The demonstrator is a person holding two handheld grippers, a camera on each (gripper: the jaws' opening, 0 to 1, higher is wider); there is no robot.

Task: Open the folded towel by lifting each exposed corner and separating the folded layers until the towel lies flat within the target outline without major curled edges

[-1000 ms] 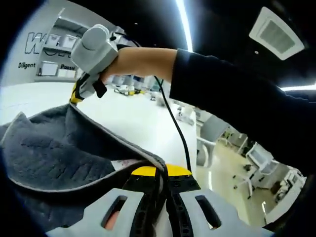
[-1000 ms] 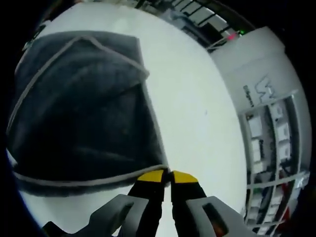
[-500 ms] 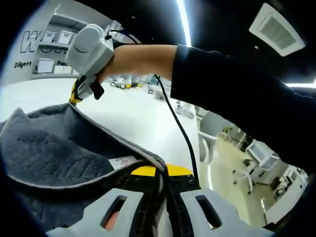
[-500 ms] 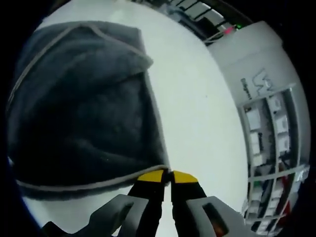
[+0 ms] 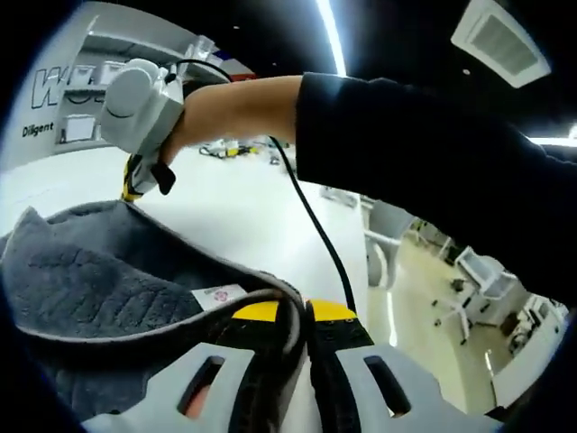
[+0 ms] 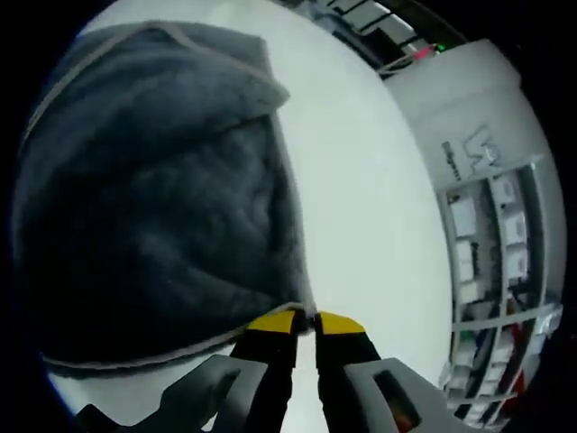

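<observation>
Left gripper view: wall (image 5: pixel 54 99) lettering reads "Diligent"; towel (image 5: pixel 81 289) label unreadable.

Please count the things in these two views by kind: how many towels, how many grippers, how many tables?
Towel: 1, dark grey, with a white label
Grippers: 2, left gripper and right gripper, both shut on a towel edge
Table: 1, white
Total: 4

Grey gripper (image 5: pixel 297 311) bodies, yellow-tipped black jaws; black cable (image 5: pixel 311 221); black sleeve (image 5: pixel 424 171).
</observation>
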